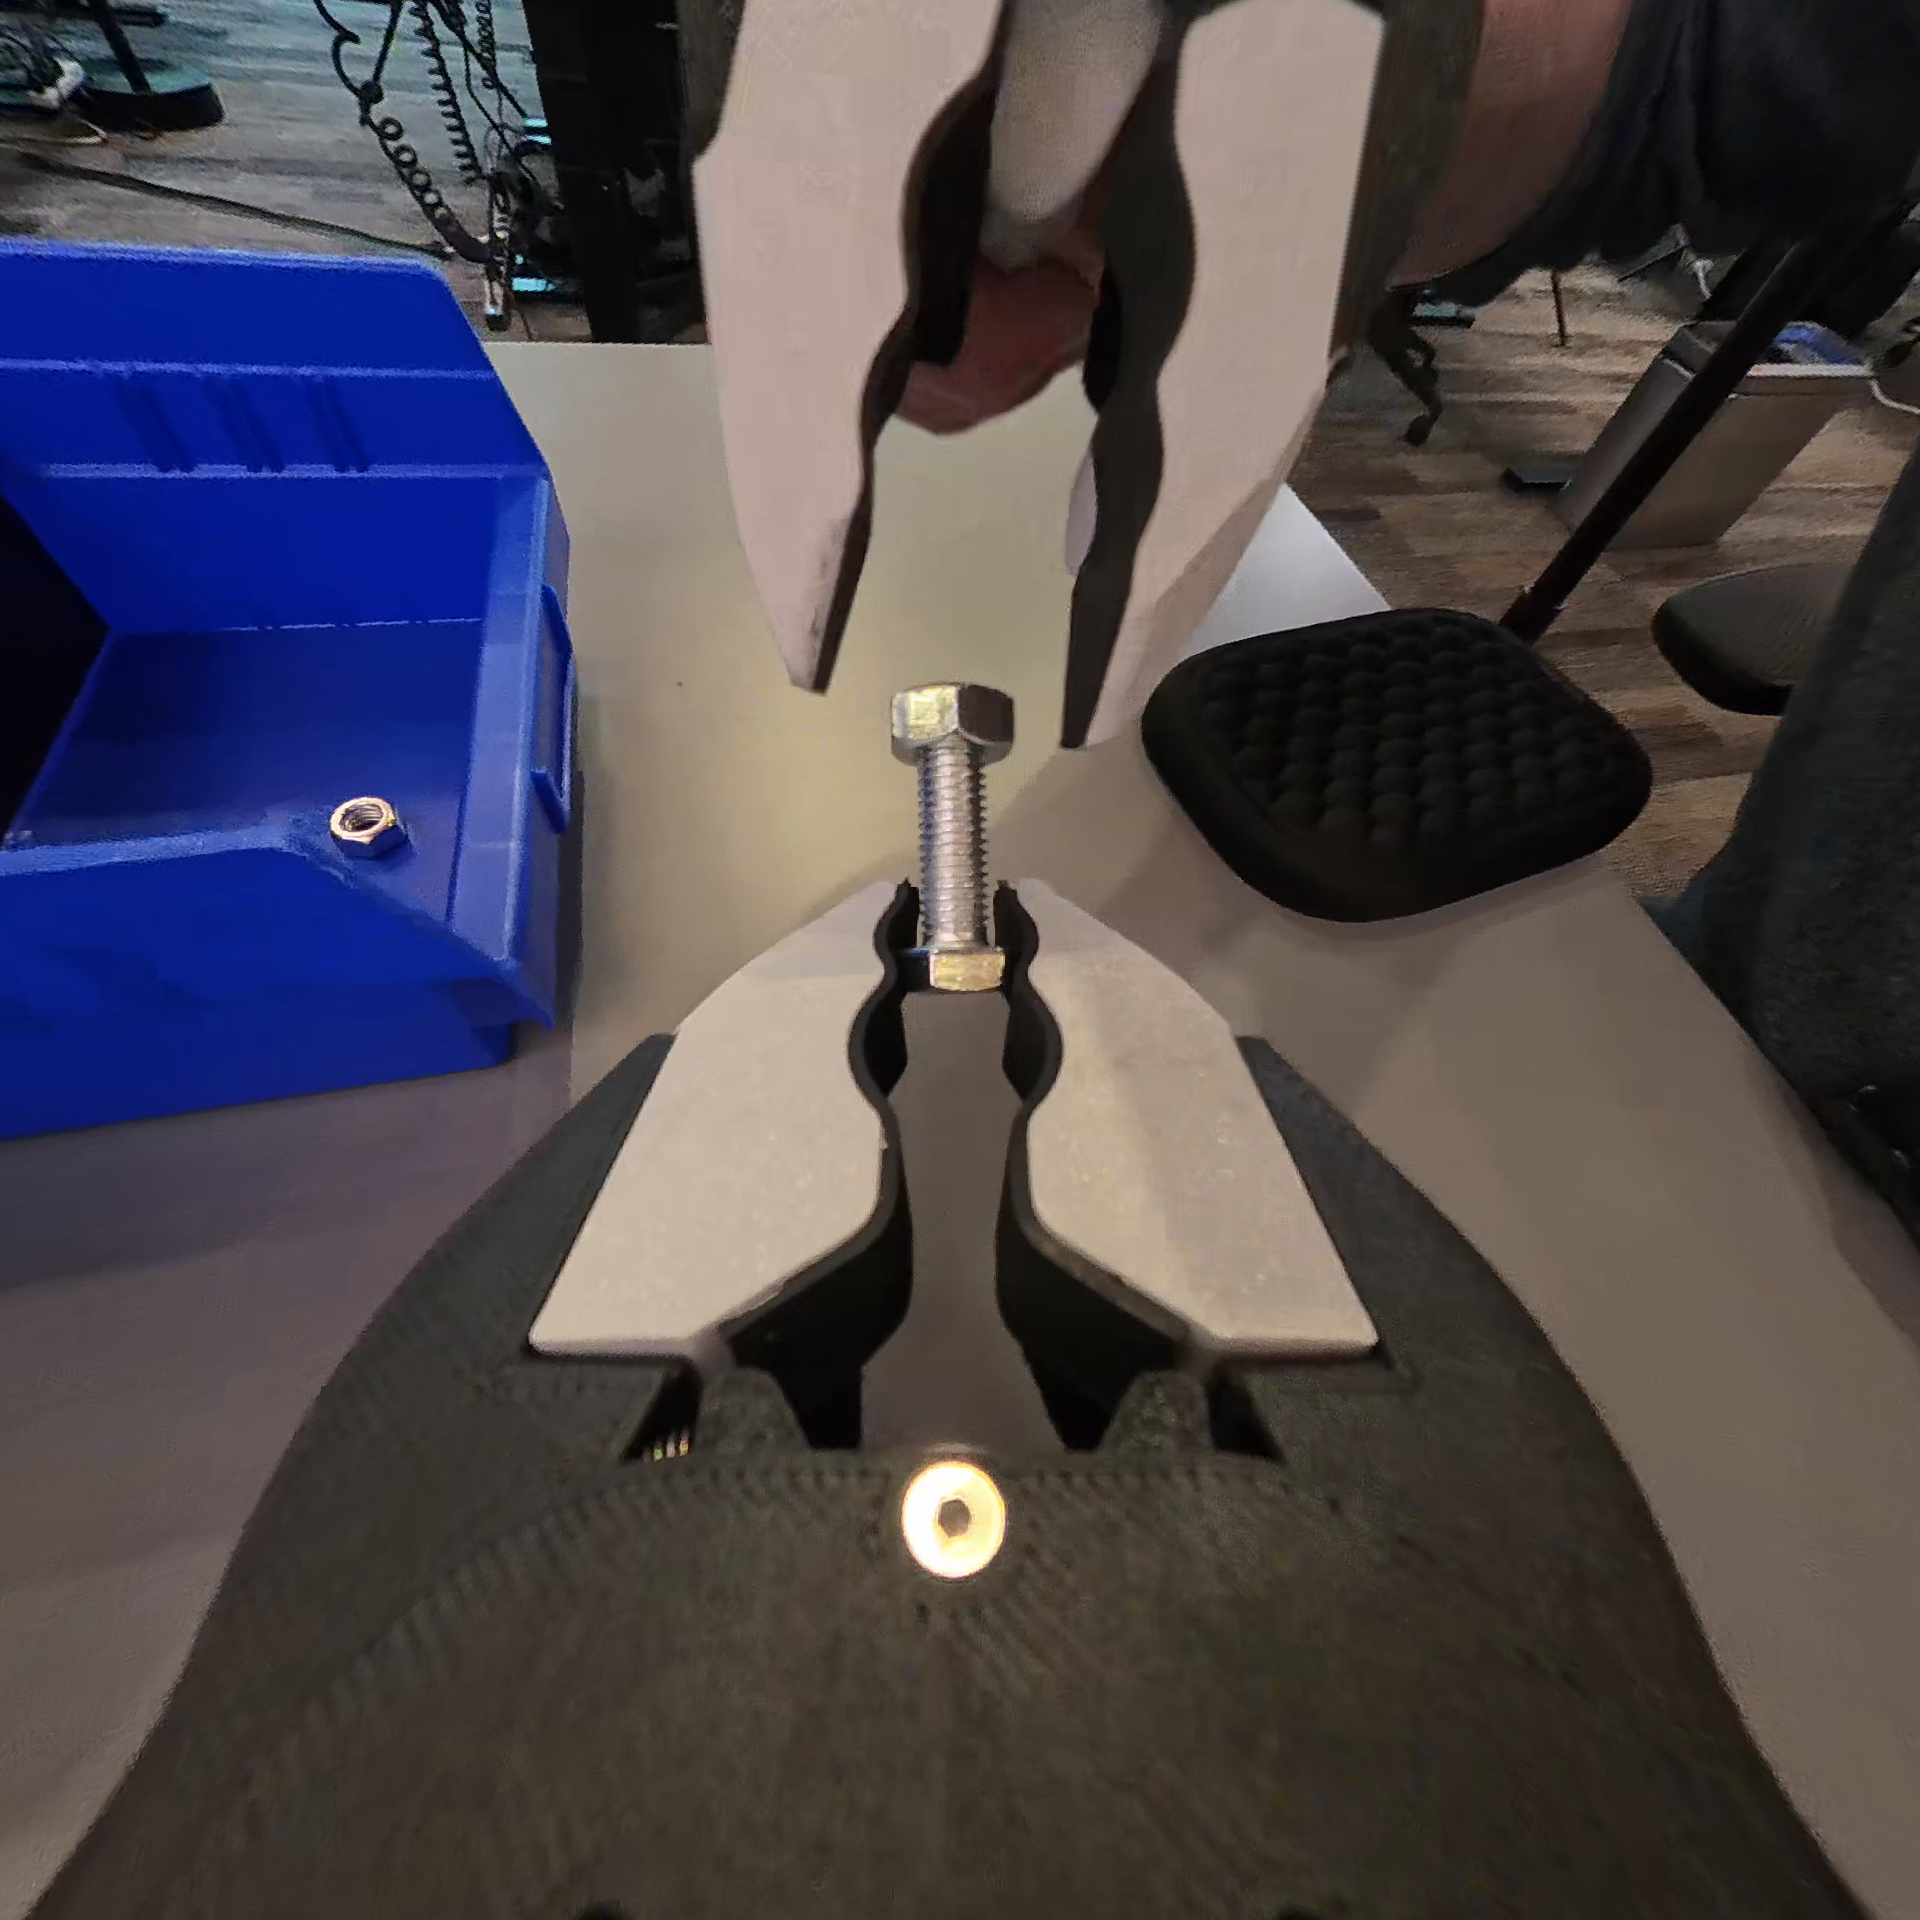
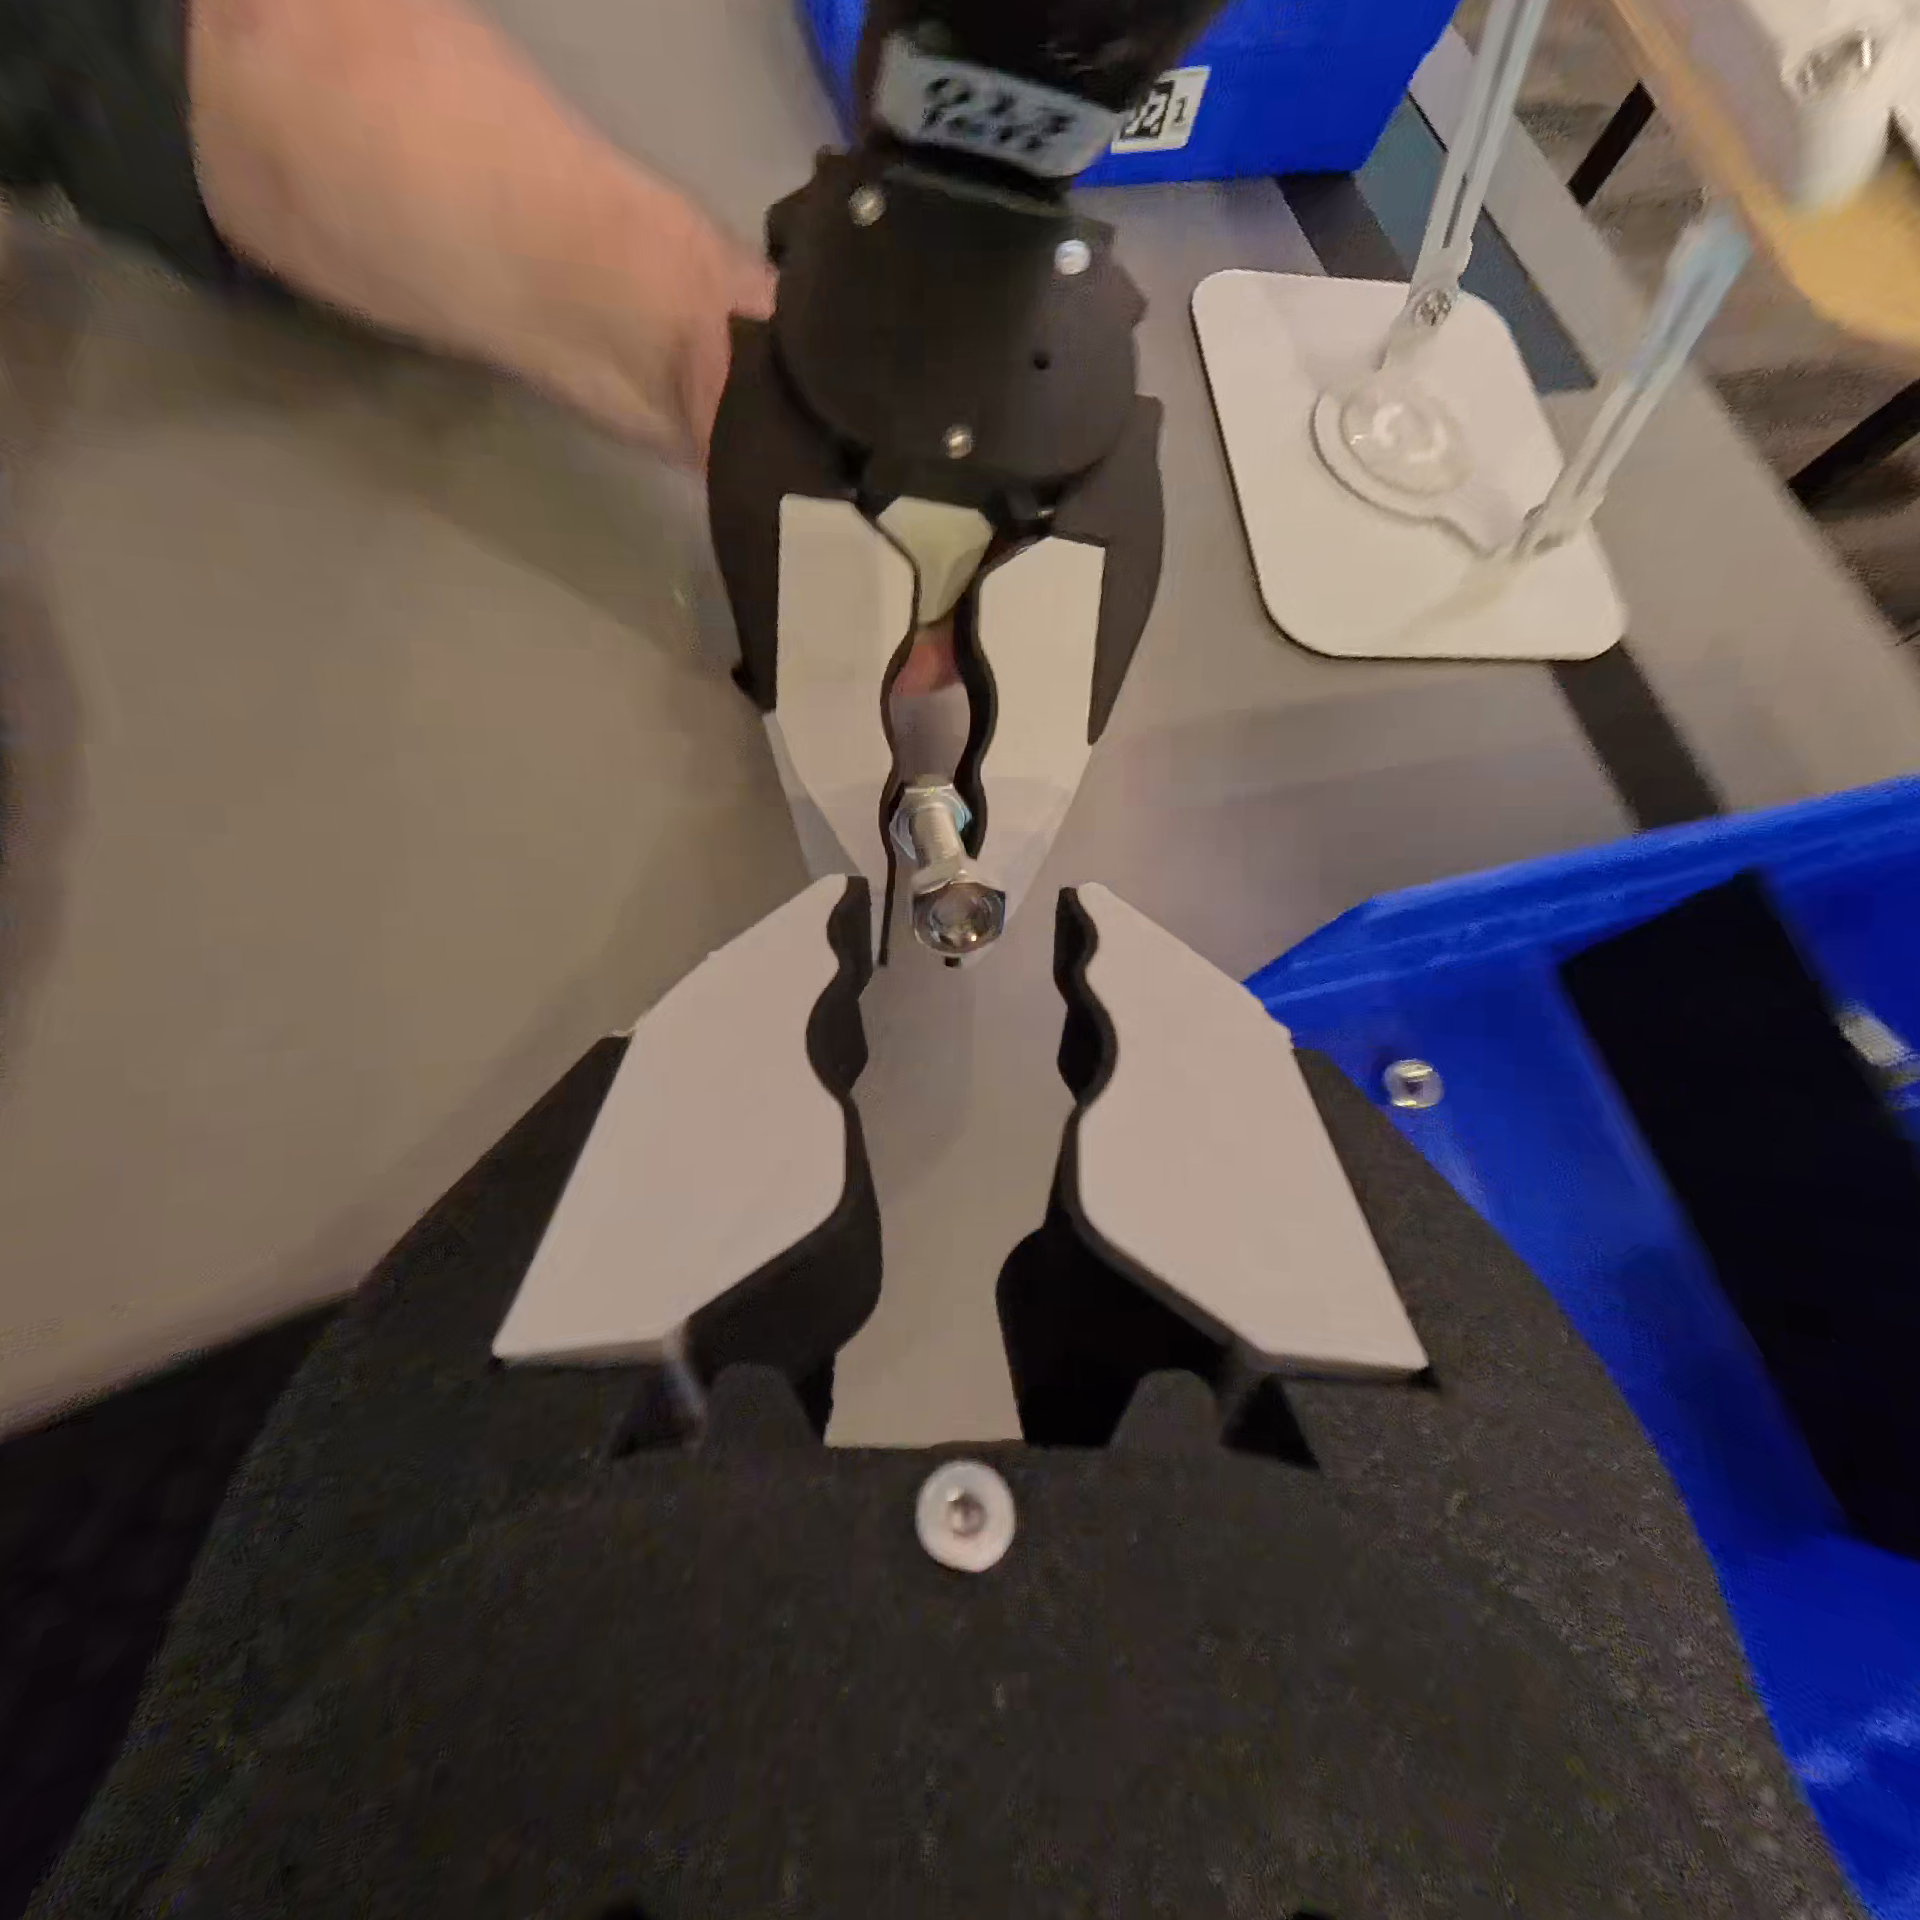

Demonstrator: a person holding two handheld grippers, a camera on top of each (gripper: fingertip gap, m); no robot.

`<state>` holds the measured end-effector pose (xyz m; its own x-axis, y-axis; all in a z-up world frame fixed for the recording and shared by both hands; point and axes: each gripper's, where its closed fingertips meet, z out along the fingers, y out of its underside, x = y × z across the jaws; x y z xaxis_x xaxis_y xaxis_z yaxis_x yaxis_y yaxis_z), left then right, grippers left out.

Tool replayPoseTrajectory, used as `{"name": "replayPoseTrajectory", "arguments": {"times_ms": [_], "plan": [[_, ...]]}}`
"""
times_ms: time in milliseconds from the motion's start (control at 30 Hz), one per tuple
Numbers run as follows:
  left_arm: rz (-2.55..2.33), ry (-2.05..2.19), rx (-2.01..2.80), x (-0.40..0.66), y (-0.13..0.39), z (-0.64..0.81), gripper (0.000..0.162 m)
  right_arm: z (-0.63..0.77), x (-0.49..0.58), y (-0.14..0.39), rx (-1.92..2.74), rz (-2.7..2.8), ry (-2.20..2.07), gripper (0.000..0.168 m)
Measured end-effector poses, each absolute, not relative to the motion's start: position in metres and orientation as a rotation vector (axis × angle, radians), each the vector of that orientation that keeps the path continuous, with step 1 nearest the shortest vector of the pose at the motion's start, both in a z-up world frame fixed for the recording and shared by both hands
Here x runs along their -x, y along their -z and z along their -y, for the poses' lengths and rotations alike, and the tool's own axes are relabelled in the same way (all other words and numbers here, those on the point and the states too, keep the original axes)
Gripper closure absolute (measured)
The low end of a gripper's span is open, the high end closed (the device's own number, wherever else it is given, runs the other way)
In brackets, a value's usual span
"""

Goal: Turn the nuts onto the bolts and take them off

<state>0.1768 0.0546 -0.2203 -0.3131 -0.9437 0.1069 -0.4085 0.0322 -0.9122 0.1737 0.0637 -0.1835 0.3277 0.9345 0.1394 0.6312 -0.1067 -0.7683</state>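
Left wrist view shows a blue bin (image 1: 260,727) at left with a loose nut (image 1: 367,827) on its ledge, and a black textured pad (image 1: 1392,758) at right, all on the grey counter (image 1: 644,499). The left claw (image 1: 954,935) grips the bolt (image 1: 952,831) near one end. Opposite, the right claw (image 1: 940,717) hovers spread just beyond the bolt's far hex end.

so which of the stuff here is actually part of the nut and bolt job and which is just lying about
In the job:
- silver threaded steel bolt with a hex nut, clamped in the left gripper
- open right gripper
- loose silver hex nut in the blue plastic bin

Lying about:
- black dimpled pad
- white square stand base
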Motion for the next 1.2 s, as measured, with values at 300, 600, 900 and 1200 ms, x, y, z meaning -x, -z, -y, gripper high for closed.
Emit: {"name": "replayPoseTrajectory", "arguments": {"times_ms": [300, 600, 900, 1200], "plan": [[-1.756, 1.185, 1.356, -0.179, 0.219, -0.056, 0.148, -0.060, -0.170, 0.193, 1.996, 1.119, -0.848, 0.148], [-1.791, 1.310, 1.365, -0.176, 0.220, -0.047, 0.148, -0.058, -0.169, 0.196, 1.816, 1.412, -0.567, 0.150], [-1.819, 1.506, 1.374, -0.171, 0.223, -0.037, 0.148, -0.063, -0.173, 0.199, 1.275, 1.969, 0.194, 0.151], [-1.800, 1.504, 1.372, -0.171, 0.221, -0.040, 0.148, -0.066, -0.172, 0.196, 1.315, 1.927, 0.157, 0.146]]}}
